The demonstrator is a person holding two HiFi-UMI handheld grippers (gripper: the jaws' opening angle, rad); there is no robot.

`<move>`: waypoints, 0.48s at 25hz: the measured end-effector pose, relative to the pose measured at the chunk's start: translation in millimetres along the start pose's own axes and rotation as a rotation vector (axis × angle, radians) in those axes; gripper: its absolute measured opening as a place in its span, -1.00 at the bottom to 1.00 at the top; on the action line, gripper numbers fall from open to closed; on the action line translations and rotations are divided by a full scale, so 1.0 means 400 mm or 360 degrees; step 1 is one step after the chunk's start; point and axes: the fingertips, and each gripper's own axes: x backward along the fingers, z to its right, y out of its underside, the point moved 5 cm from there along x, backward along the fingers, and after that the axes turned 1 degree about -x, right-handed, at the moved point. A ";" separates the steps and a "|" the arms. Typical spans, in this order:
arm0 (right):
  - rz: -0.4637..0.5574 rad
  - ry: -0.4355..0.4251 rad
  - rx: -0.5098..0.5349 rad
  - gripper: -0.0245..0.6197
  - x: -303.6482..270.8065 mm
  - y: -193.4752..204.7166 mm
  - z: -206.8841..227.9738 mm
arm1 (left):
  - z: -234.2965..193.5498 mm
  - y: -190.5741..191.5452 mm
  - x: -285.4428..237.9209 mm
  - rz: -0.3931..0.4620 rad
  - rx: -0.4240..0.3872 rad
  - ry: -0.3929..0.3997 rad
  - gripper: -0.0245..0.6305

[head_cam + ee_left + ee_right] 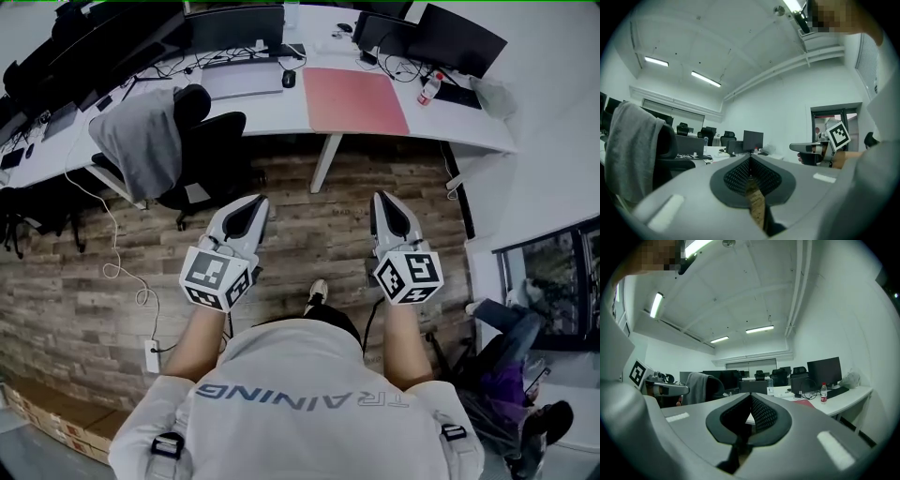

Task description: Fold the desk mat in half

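Desk mat (805,402): in the right gripper view, only a red sliver right of centre; the rest is behind the right gripper (750,397).
Office chair (211,141): upper left, back mostly covered by a grey jacket (141,141).
Bottle (429,89): label too small to read.
Person (514,375): lower right, cut by the frame edge.
Small items (345,28): top centre of the bench (281,111), too small to name.

A matt pink desk mat (356,100) is laid on a smooth white desk (281,111) at one o'clock, and grey cloth (141,142) is draped at ten o'clock.
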 end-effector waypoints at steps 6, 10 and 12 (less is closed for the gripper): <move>-0.0017 -0.0062 -0.0007 -0.88 -0.106 -0.018 0.164 | 0.019 -0.017 -0.183 -0.0018 -0.0013 -0.0062 -0.92; -0.0031 -0.0094 -0.0040 -0.88 -0.166 -0.030 0.307 | 0.052 -0.034 -0.319 -0.0027 -0.0027 -0.0100 -0.92; -0.0040 -0.0112 -0.0080 -0.88 -0.196 -0.027 0.368 | 0.063 -0.038 -0.376 -0.0034 -0.0033 -0.0118 -0.92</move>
